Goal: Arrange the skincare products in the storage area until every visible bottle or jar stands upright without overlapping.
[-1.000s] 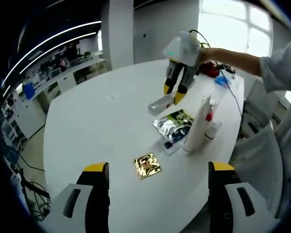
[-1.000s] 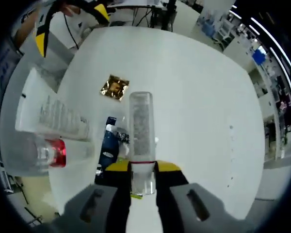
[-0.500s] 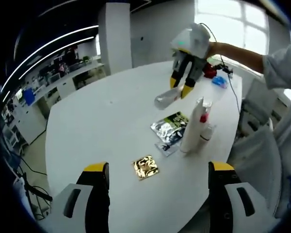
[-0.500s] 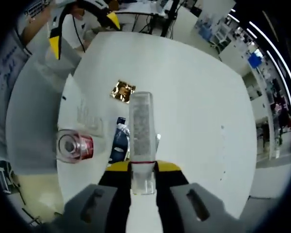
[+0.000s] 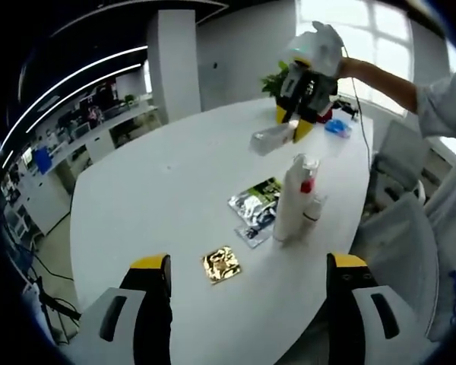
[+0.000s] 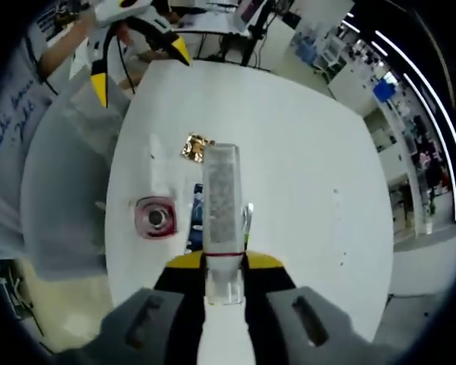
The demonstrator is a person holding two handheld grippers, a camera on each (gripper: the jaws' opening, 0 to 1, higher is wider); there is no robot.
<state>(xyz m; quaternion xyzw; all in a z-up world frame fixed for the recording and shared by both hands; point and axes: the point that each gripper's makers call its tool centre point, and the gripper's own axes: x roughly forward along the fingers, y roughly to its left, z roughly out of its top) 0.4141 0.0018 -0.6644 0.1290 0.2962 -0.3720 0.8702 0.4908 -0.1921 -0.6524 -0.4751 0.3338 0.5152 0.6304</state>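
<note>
Item in hand: your right hand-held gripper (image 6: 224,262) clamps the clear bottle (image 6: 223,205) aloft; next, stand it upright on the tabletop (image 6: 304,152).

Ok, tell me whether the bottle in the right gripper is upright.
Not upright. The clear bottle is shut in the right gripper, lying sideways, lifted above the table.

I count one clear plastic bottle (image 6: 221,201) held aloft, two white bottles (image 5: 289,204) standing, one gold foil sachet (image 5: 220,264), and two silvery sachets (image 5: 252,204).
</note>
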